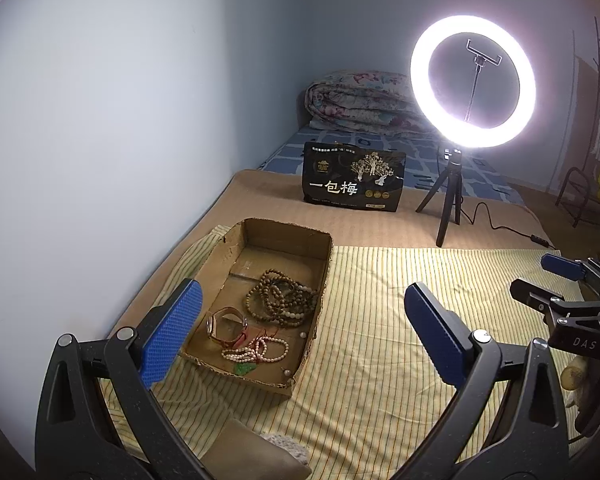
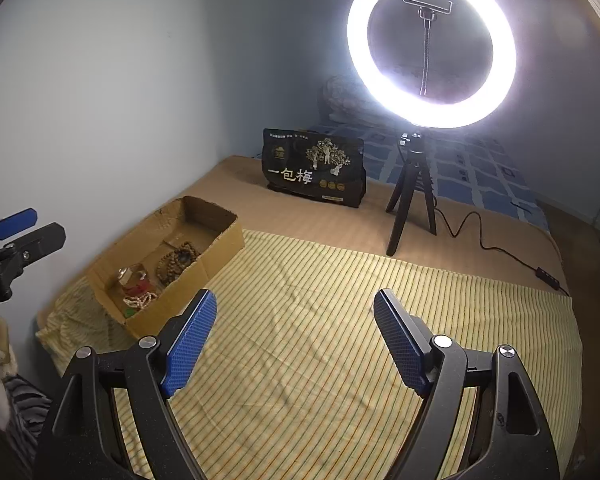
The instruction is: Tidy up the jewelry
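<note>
Both grippers, left (image 1: 300,344) and right (image 2: 294,344), gape empty. I see beads (image 1: 280,300), watch (image 1: 224,326) and pearls (image 1: 256,350) already in the cardboard box (image 1: 284,232) ahead-left: done or starting, unclear.

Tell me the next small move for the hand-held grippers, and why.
Likely hover the left hand-held gripper over the cardboard box to inspect. Wooden beads, watch and pearl strand lie inside; the striped cloth holds no jewelry; it and the right hand-held gripper stand open, empty. That fits jewelry gathered in or awaiting laying out, so no grab.
</note>
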Motion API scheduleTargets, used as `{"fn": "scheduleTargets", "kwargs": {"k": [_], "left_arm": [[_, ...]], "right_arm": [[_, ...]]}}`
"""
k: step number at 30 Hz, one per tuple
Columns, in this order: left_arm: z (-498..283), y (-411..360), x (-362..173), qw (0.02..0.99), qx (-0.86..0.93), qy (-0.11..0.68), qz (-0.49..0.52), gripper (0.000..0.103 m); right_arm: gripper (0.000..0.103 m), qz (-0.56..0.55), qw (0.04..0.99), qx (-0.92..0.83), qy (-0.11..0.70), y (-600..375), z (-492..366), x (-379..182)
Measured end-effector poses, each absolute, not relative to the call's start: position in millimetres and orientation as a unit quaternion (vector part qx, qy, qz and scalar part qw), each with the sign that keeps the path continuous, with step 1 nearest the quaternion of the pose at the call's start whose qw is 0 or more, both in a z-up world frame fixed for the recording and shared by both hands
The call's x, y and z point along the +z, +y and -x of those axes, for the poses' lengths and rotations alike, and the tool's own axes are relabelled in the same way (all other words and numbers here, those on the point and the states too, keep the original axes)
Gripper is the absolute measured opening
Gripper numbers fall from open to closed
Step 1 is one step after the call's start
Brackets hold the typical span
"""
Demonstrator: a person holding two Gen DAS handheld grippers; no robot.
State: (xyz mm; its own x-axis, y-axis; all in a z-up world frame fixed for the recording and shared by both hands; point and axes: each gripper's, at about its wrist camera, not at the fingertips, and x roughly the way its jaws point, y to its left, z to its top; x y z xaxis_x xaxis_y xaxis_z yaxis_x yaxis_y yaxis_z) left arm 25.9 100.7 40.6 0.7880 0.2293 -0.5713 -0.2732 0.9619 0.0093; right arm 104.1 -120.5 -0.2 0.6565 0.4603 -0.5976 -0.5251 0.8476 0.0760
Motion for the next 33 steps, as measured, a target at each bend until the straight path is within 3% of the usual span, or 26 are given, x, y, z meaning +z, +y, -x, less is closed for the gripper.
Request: {"fn": "scheduleTargets", "kwargs": {"k": [33], "left_arm": [[-25.4, 104.2, 43.3, 0.946, 0.138, 0.292, 0.036, 0.103]], "right_arm": [[0.081, 0.057, 0.907, 0.270, 0.319, -117.9, -102.3, -3.8]]}}
